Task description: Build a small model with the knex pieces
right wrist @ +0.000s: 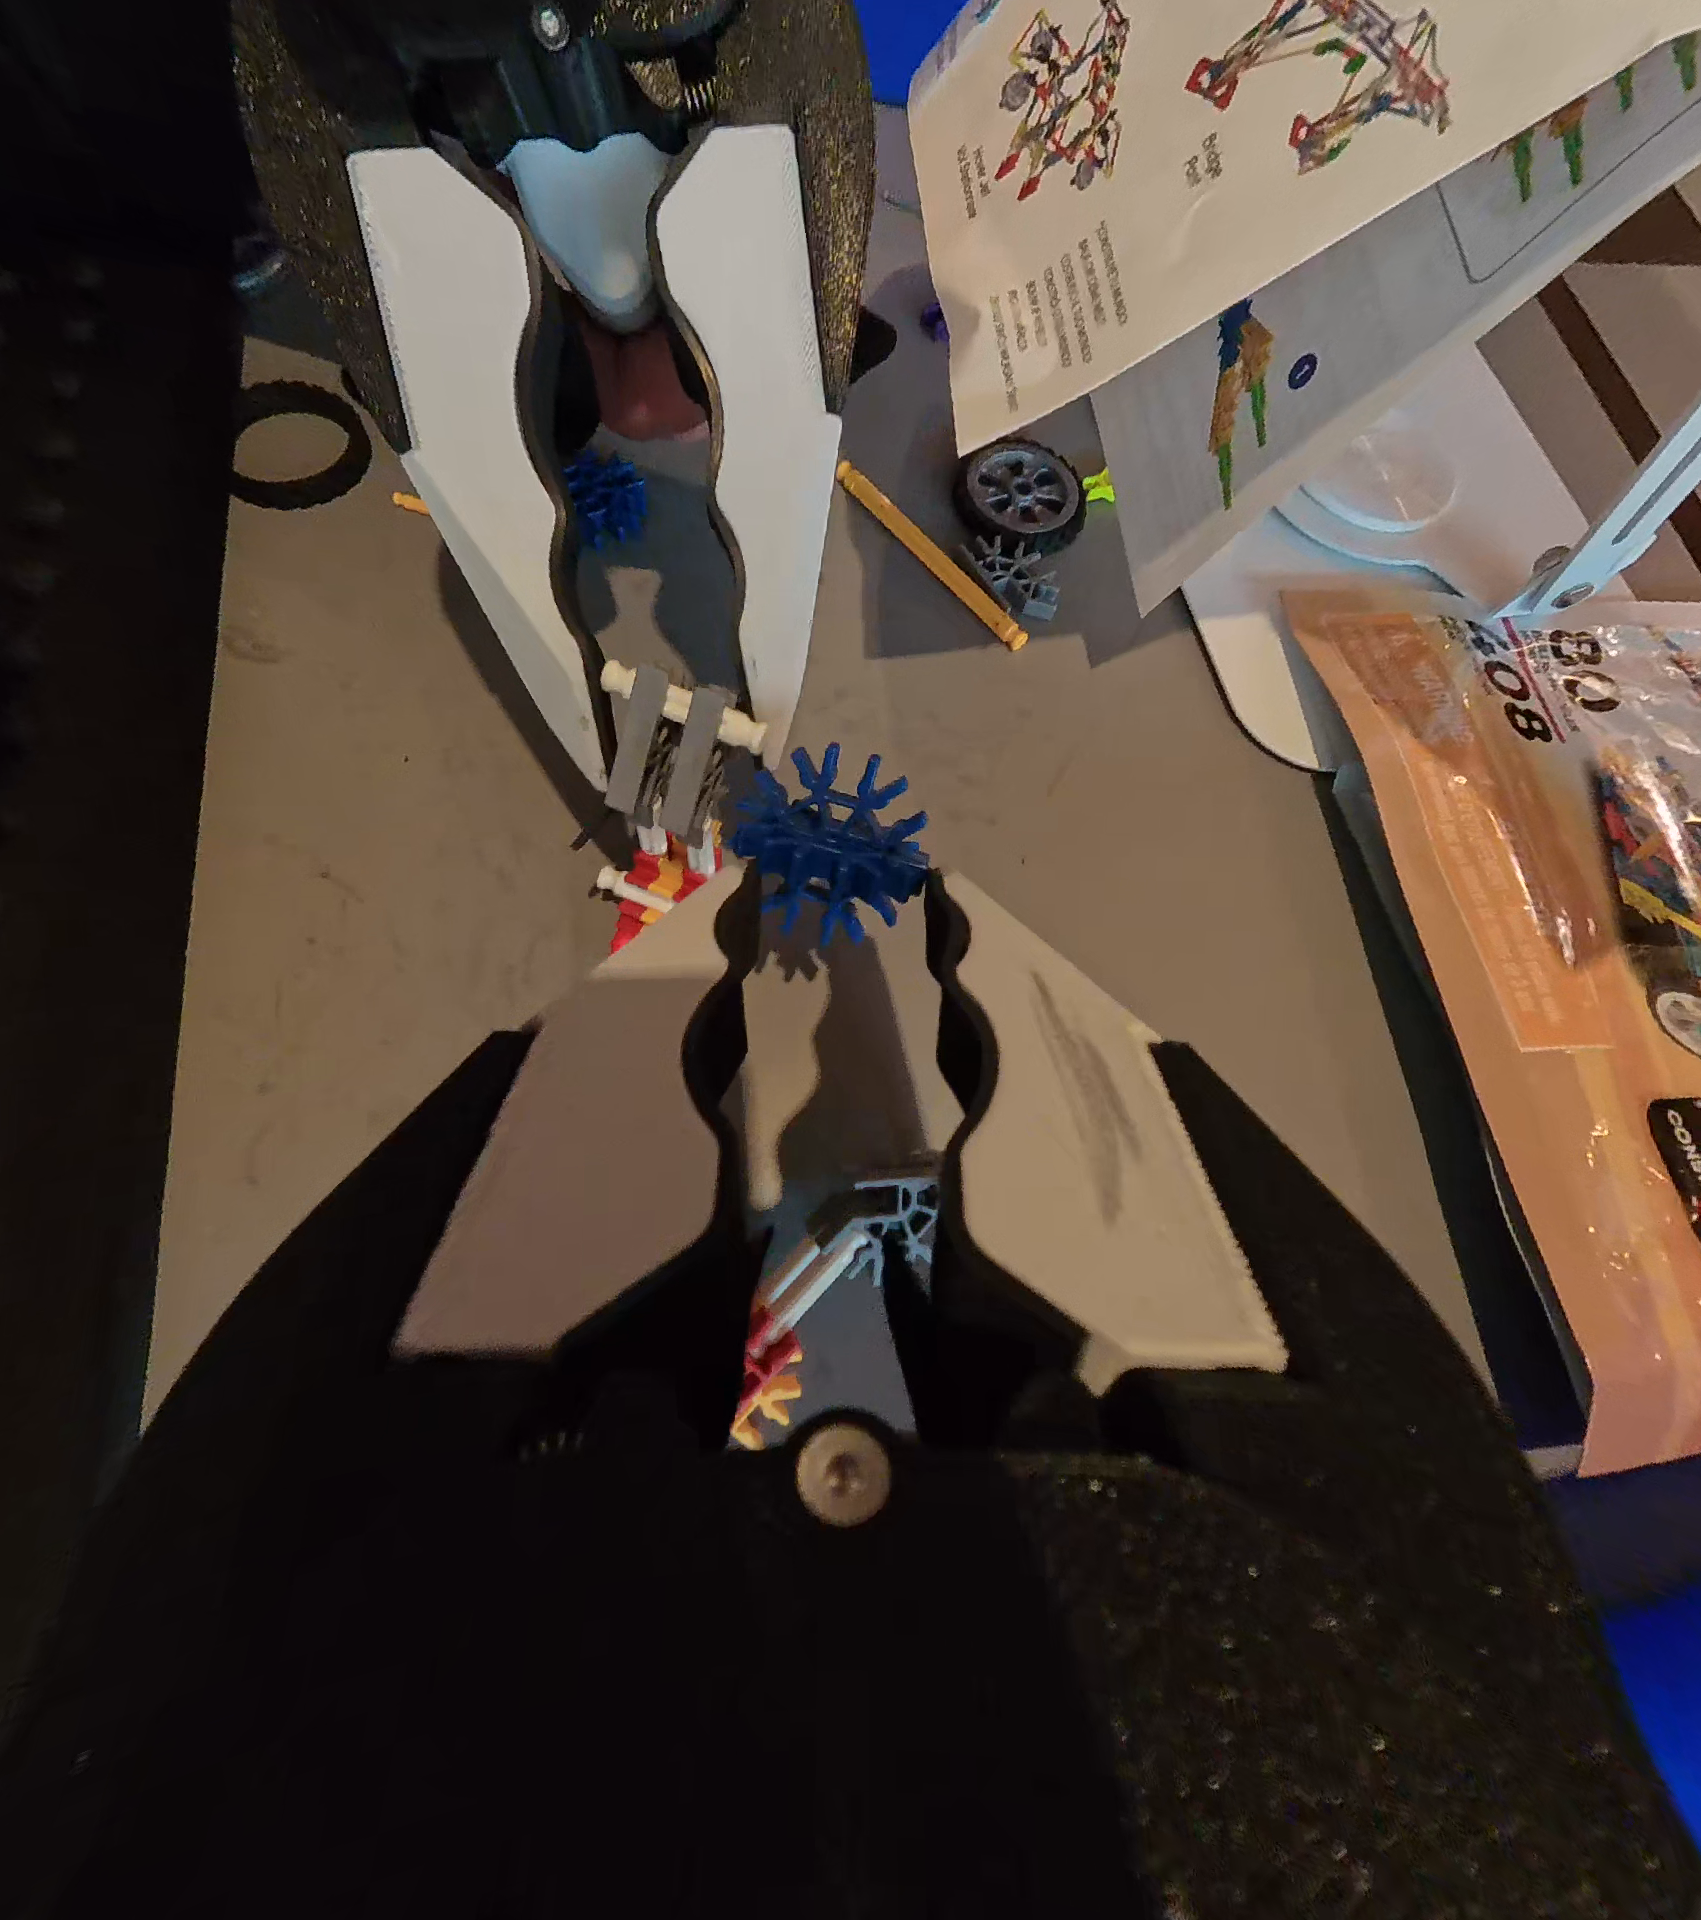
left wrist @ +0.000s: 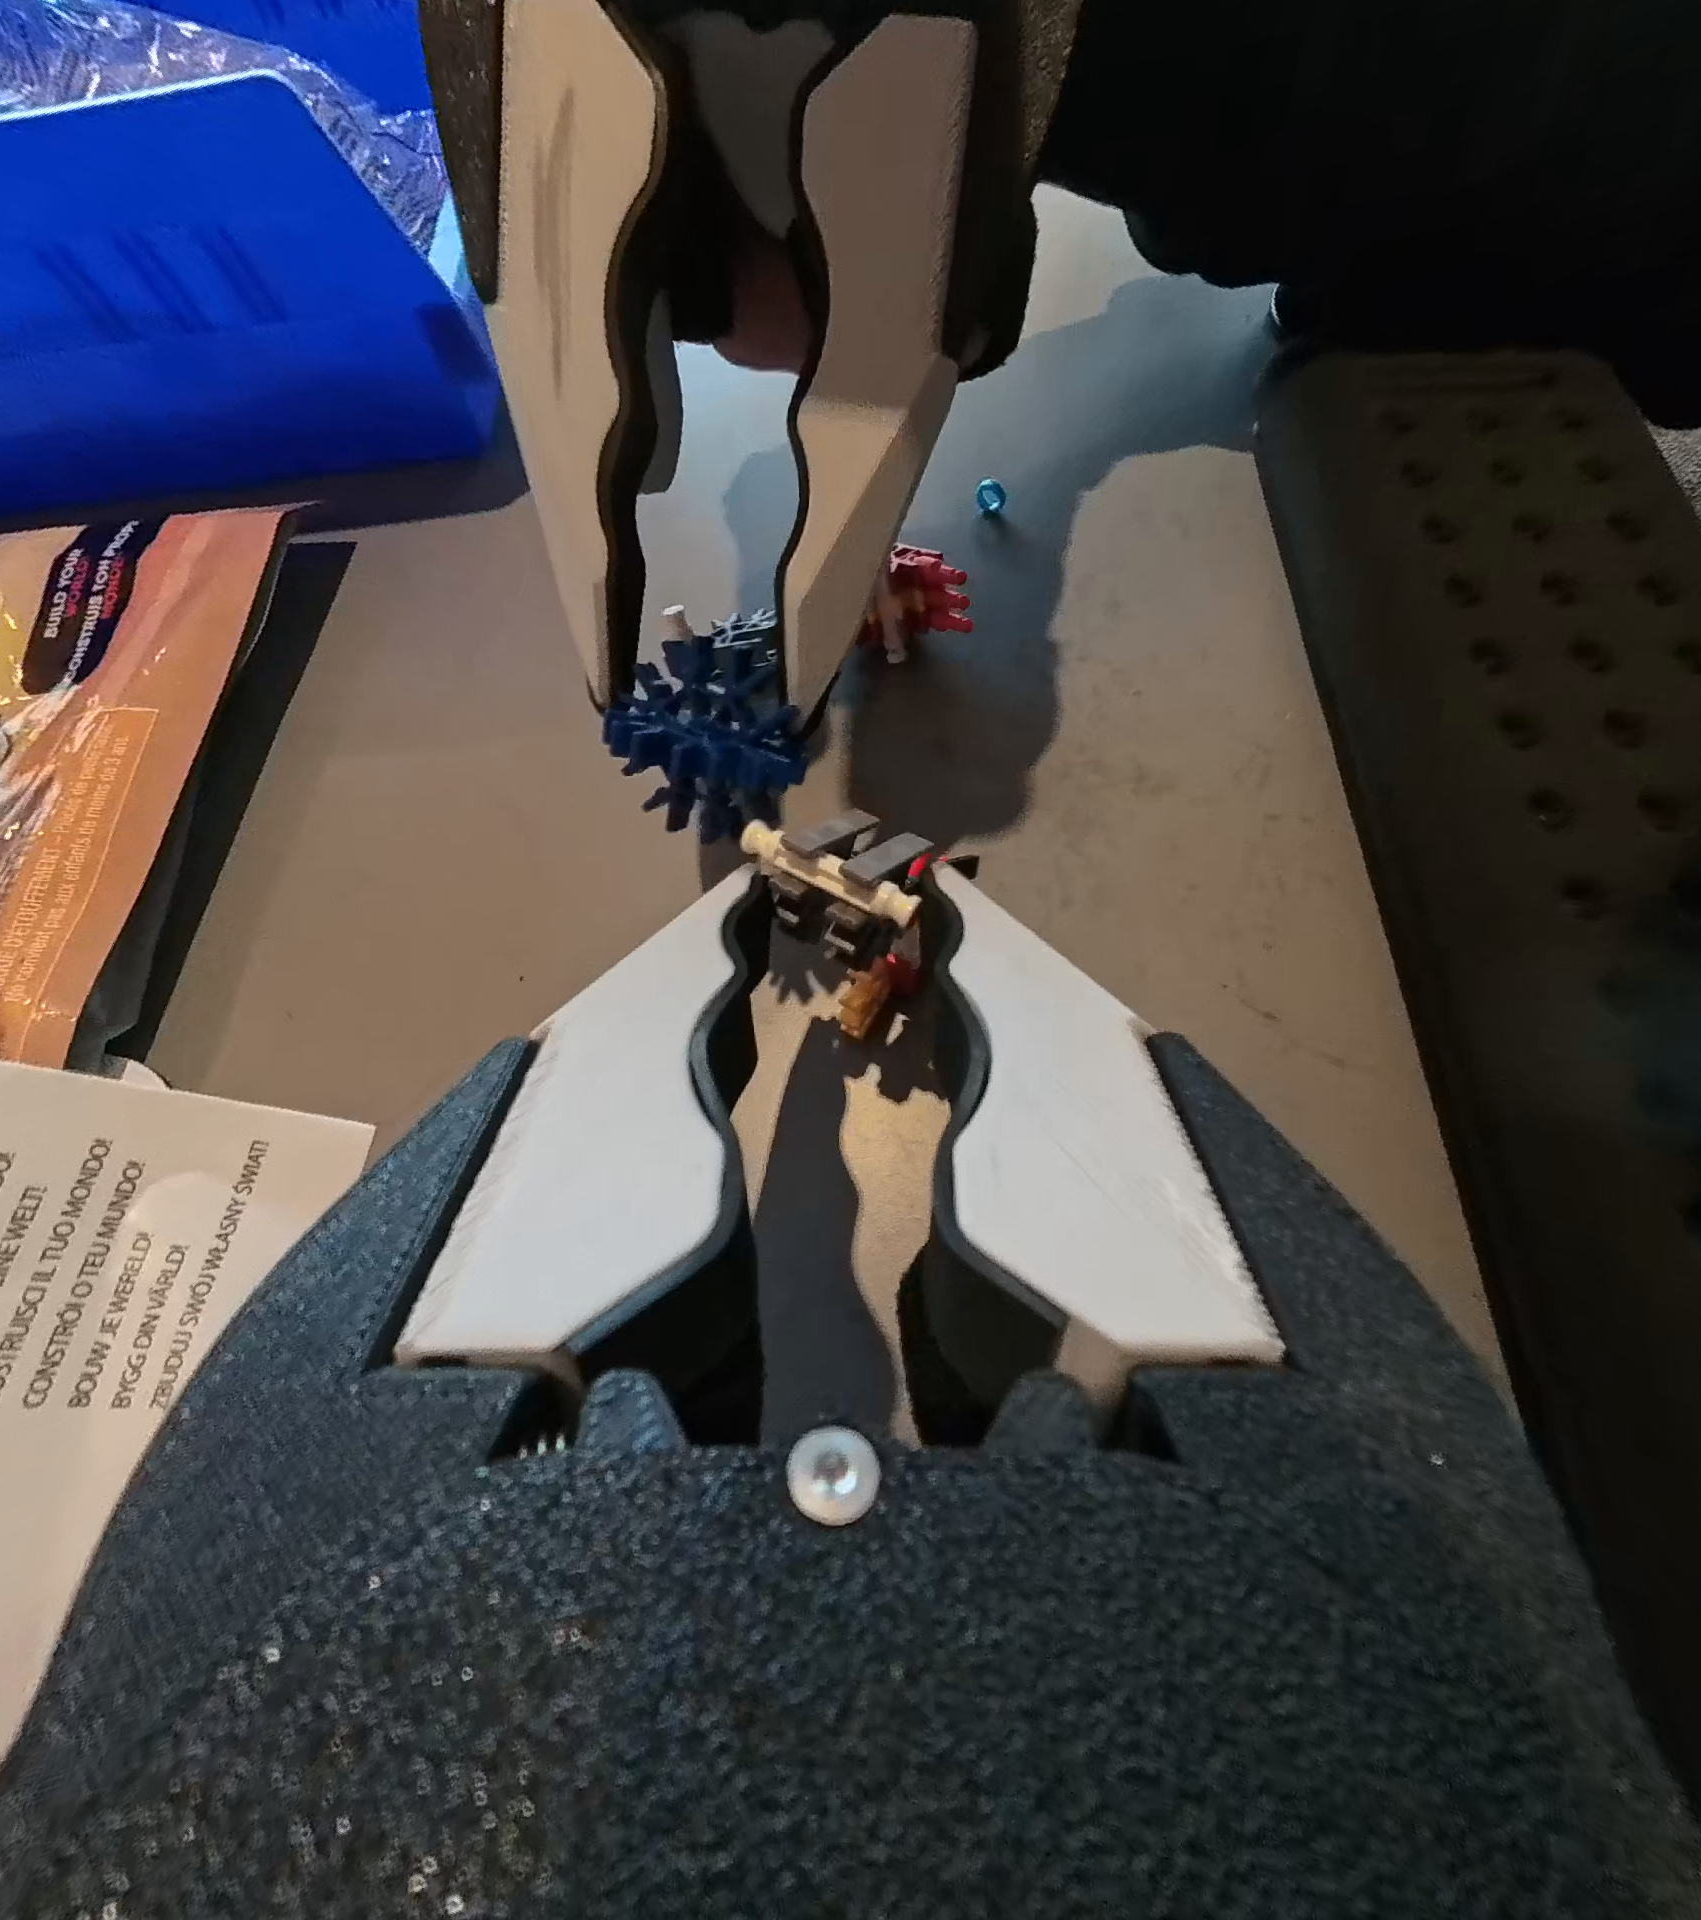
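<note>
My left gripper (left wrist: 846, 883) is shut on a small assembly (left wrist: 830, 868): a white rod carrying two grey connectors, with red and orange pieces hanging below it. My right gripper (right wrist: 835, 883) is shut on a blue snowflake connector (right wrist: 830, 842). The two grippers face each other tip to tip above the grey table (left wrist: 410, 831). The blue connector (left wrist: 706, 732) sits just beside the grey connectors, very close; I cannot tell if they touch. The right gripper (left wrist: 706, 707) shows from above in the left wrist view. The left gripper (right wrist: 685, 743) with the assembly (right wrist: 680, 738) shows in the right wrist view.
A blue bin (left wrist: 150, 291), a bag of parts (right wrist: 1552, 935) and instruction sheets (right wrist: 1189, 156) lie to one side. A wheel (right wrist: 1022, 494), a yellow rod (right wrist: 929, 556), a grey connector (right wrist: 1012, 571), a second blue connector (right wrist: 607, 499) and a black tyre (right wrist: 290, 442) lie loose. A black perforated mat (left wrist: 1552, 727) borders the table. There is about 4 cm between the tips of the two grippers.
</note>
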### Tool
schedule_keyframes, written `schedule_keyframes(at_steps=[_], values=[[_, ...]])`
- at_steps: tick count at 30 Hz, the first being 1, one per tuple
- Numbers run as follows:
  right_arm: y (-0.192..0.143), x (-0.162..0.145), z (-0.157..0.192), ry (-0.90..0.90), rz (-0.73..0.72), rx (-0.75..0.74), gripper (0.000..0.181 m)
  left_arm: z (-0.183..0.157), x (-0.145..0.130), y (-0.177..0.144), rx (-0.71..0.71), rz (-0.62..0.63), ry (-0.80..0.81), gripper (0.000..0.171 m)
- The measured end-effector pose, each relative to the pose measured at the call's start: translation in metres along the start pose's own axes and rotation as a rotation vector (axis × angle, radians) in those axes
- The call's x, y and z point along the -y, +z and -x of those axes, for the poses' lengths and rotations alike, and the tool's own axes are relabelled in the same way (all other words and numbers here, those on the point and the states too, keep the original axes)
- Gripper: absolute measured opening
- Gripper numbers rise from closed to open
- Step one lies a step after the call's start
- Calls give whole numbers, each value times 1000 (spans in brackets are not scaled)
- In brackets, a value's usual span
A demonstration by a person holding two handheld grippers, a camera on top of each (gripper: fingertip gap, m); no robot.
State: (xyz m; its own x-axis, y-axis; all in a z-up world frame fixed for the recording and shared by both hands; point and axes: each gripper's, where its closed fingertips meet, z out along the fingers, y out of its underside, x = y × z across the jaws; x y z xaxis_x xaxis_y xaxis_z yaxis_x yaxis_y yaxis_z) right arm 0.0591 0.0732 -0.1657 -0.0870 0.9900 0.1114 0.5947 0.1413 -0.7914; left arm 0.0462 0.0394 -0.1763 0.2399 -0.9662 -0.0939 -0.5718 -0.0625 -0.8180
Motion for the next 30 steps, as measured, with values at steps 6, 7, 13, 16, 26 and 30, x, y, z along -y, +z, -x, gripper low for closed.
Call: schedule_keyframes(at_steps=[6,7,13,16,26,30], values=[[1,10,-3,3,-61,-34,31,1,0,0,-3,-9,0,28],[2,12,-2,1,-77,-34,31,1,0,0,-4,-10,1,28],[6,14,-2,1,-119,-73,31,1,0,-1,-3,-15,0,28],[6,15,-3,-7,-130,-105,31,3,-1,-1,5,-16,-4,28],[6,15,-7,14,-167,-173,31,7,2,-7,78,0,0,32],[8,16,-6,13,-176,-198,31,8,3,-14,112,-6,-3,29]])
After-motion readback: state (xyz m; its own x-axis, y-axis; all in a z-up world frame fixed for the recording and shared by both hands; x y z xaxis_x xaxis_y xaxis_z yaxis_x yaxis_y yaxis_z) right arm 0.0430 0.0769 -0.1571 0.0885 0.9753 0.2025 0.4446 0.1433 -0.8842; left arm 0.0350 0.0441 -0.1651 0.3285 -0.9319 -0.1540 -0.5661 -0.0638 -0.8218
